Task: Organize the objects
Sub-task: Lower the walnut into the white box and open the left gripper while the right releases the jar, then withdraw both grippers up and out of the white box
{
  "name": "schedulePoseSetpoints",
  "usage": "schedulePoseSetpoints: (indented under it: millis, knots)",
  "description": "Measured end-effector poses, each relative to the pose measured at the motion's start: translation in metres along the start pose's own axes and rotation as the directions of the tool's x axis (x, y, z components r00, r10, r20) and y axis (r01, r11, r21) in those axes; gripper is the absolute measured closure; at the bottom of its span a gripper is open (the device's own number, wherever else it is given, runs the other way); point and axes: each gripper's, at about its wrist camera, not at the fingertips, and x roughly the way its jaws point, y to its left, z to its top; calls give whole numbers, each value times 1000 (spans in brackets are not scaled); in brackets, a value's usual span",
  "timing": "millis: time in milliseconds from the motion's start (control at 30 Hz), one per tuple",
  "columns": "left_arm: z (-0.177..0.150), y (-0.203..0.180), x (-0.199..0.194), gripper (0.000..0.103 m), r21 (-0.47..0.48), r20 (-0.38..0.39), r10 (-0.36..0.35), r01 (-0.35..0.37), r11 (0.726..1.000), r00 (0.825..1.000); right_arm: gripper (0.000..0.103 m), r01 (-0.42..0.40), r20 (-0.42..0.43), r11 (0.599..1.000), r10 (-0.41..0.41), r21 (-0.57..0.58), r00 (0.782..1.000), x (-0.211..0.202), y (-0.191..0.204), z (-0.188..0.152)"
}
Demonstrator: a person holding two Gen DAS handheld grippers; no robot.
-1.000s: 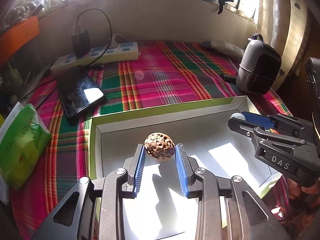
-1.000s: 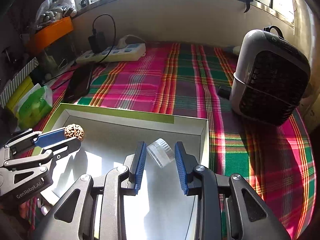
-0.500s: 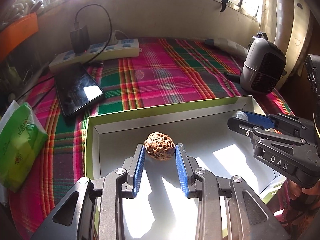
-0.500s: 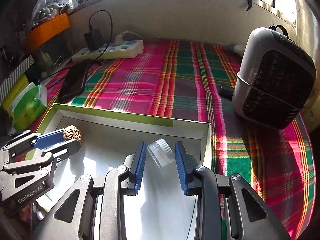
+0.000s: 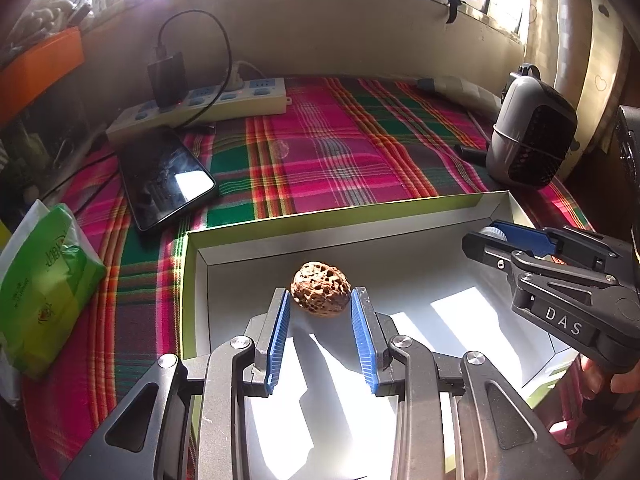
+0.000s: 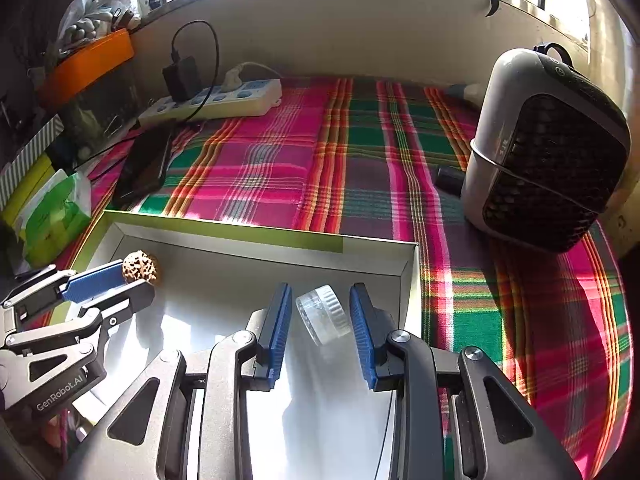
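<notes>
Clear jar (image 6: 323,314) loose between opening right tongs (image 6: 320,320); left tongs (image 5: 320,308) opening beside walnut (image 5: 322,293).

A plaid cloth (image 5: 340,152) of pink, green and orange stripes covers the worktop. The box (image 5: 400,204) is white inside with a lime-green rim. The walnut (image 5: 322,292) is brown and pitted, the small jar (image 6: 324,314) clear (ribbed at its cap). Both tongs carry blue pads (image 6: 280,324) on black frames. The heater (image 6: 548,148) is grey with a black grille; the tissue pack (image 5: 44,280) is green.
</notes>
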Motion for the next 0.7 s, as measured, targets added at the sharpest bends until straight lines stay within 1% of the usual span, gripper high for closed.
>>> schedulePoseSetpoints:
  millis: [100,233,700]
  knots:
    - [-1,0,-3,72,1,4,3,-3,1000,1000,59,2,10,1000,-2,3,1000,-4,1,-1]
    - [-3,-2,-10,70,3,13,9,-9,1000,1000,58,7,18,1000,-7,9,1000,-9,2,-3]
    - [-23,-4,-46,69,-13,61,1,0,1000,998,58,-8,64,1000,7,23,998,-44,4,-25]
